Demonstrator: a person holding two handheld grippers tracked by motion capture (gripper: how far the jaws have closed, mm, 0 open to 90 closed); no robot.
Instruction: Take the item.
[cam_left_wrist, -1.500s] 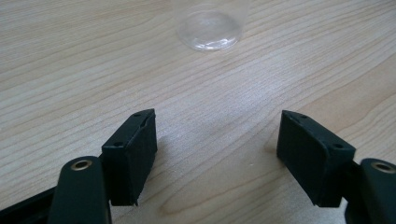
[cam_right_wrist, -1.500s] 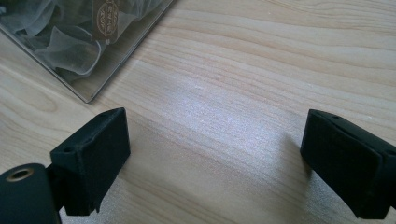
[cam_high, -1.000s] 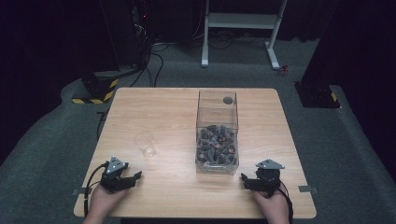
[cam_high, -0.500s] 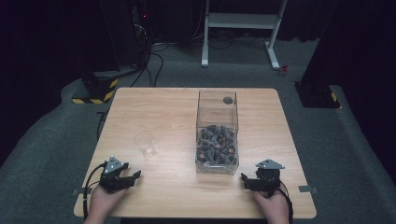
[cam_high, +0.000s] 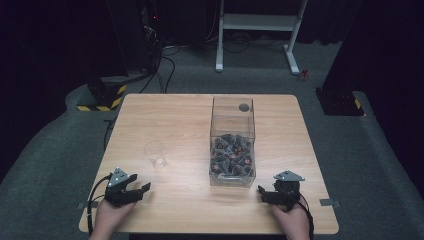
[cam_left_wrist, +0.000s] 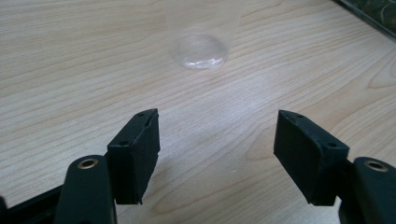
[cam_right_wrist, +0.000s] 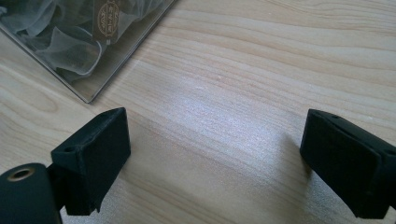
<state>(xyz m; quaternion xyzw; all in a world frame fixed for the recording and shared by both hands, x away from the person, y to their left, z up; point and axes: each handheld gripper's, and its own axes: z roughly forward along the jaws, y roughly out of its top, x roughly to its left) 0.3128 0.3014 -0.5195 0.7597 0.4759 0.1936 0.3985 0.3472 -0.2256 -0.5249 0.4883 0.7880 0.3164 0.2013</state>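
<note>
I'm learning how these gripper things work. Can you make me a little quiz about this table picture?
1. True or false: the left gripper is holding the clear cup.
2. What fills the lower part of the clear box?
A. small sachets
B. water
C. marbles
3. Which gripper rests nearer the clear box: the left one or the right gripper?

Key
1. False. Its jaws stand open on the wooden table, and the cup is a little way ahead of them, untouched.
2. A. Gauzy sachets with small paper tags show through the wall.
3. The right one; the corner of the box lies just ahead of its open jaws.
</note>
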